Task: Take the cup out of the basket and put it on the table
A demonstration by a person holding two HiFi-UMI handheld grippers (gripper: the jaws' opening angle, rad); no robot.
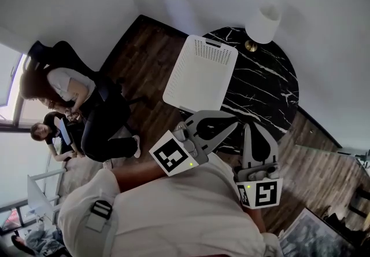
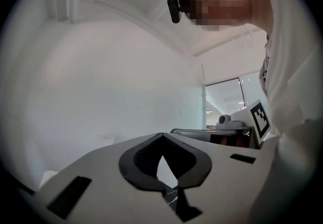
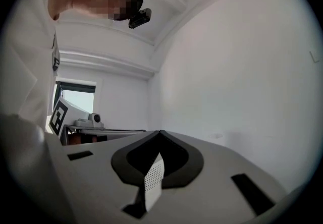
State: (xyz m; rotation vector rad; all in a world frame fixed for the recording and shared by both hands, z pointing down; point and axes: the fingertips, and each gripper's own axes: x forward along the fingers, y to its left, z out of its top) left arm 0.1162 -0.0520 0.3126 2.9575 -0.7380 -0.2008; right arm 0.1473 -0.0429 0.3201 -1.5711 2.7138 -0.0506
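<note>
basket on tbl left | lamp far edge | right side bare

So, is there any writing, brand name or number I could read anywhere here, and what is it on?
No readable words, brands or numbers in any view.
On the left gripper, the left marker cube: a black-and-white square pattern, not text.
On the right gripper, the right marker cube: likewise a pattern only.
White perforated plastic basket and black marble round table: no print visible.

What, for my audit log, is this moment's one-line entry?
left gripper shut, empty | right gripper shut, empty | basket on marble table | cup unseen
</note>
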